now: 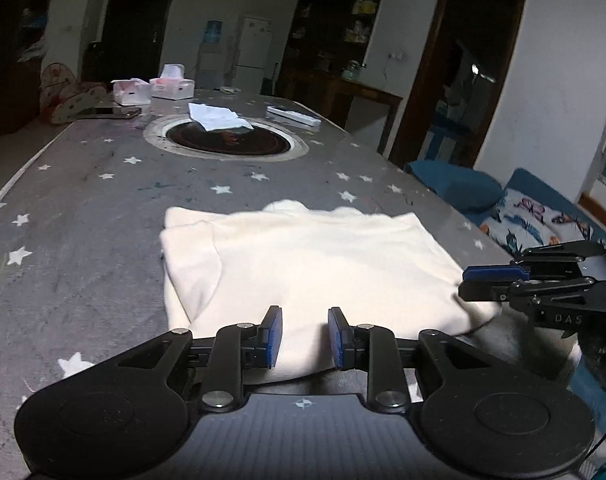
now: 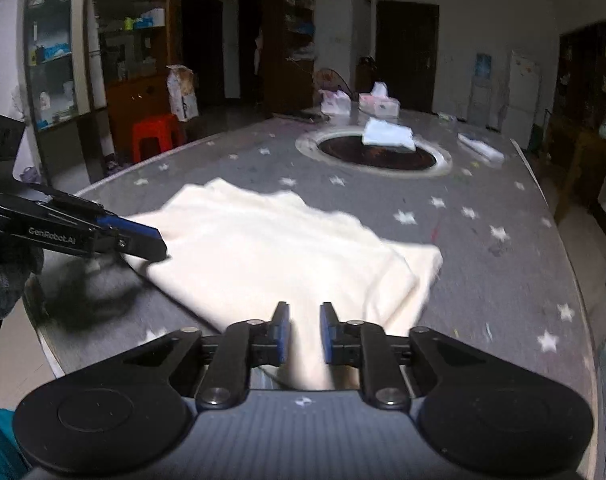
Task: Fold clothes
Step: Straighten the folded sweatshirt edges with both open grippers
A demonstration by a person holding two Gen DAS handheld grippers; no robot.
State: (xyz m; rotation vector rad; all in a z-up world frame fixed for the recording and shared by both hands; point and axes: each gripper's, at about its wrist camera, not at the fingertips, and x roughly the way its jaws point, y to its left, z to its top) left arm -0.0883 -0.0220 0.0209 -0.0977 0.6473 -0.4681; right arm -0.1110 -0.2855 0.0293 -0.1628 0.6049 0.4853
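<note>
- The cream-white, soft knit garment (image 1: 303, 264), folded into a flat rectangle, lies on the near part of the grey star-printed bench (image 1: 83, 208), long axis running side to side between the two tools.
- Left gripper (image 1: 305, 338): fingers narrowly apart, nothing pinched, hovering over the near hem just ahead.
- Right gripper (image 2: 304, 332): fingers also narrowly apart over the cloth's near corner; can't tell if they touch the fabric.
- Both are about equally near, one at each end, so I'd guess a two-handed fold away from the near edge.
- Fabric looks thick and floppy, and the layers could slide.
</note>
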